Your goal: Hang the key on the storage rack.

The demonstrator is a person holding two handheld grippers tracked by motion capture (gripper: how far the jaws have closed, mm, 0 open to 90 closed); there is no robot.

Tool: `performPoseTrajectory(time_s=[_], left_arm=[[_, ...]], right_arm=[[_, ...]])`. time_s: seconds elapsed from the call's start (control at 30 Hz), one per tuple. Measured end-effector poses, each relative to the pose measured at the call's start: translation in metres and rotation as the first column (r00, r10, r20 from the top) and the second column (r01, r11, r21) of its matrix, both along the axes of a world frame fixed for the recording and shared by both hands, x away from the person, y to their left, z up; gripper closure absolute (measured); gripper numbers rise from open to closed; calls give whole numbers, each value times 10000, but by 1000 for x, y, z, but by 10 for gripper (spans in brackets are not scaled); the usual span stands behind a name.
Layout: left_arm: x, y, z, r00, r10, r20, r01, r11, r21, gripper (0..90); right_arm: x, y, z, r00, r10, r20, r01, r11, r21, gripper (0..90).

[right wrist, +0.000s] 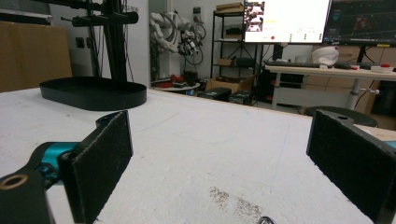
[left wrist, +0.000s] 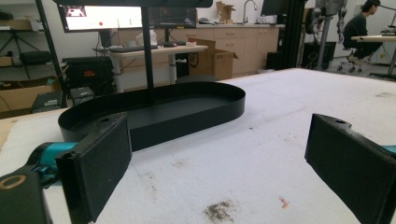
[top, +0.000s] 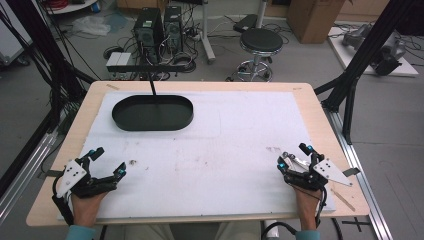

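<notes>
your left gripper [top: 107,161] and right gripper [top: 295,156] both rest with jaws apart, holding nothing. the shallow black oval metal tray [top: 152,113] sits far left on the white mat [top: 225,150]; it looks rigid, light, slick, so pinch its thin rim.

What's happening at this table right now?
A person sits at a table covered by a white mat, holding a two-jaw gripper in each hand. The left gripper and right gripper both rest near the front edge, open and holding nothing. A black oval tray lies empty further back on the left.
</notes>
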State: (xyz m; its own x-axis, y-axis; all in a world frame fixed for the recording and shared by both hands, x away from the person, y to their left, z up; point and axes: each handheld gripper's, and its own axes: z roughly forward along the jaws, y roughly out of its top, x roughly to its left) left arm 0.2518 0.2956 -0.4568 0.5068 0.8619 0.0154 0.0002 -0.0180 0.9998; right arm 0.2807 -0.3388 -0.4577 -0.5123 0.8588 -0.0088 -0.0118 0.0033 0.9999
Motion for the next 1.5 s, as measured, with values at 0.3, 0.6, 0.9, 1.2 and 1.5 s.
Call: performPoseTrajectory(time_s=[0.3, 0.6, 0.9, 1.2, 1.5], left_arm=[[-1, 1, 0, 10000, 43, 82, -42, 9999, -116, 77], [-1, 1, 0, 10000, 6, 57, -6, 9999, -152, 77], [-1, 1, 0, 10000, -2, 61, 2, 9999, -144, 78], [-1, 2, 0, 10000, 44, 45, -43, 9998, -183, 77], [0, 2, 0, 10000, 28, 45, -27, 9998, -212, 78]], right_arm=[[0, 0, 0, 10000, -40, -2, 40, 10000, -1, 63], [0, -2, 1, 9999, 14, -141, -12, 9999, 115, 63], [-1, -17, 31, 9986, 347, -391, -366, 9981, -489, 64], [8, -49, 70, 9867, 232, -1607, -500, 9851, -1648, 64], [15, -70, 78, 9515, 296, -3061, -1200, 9522, -2811, 65]])
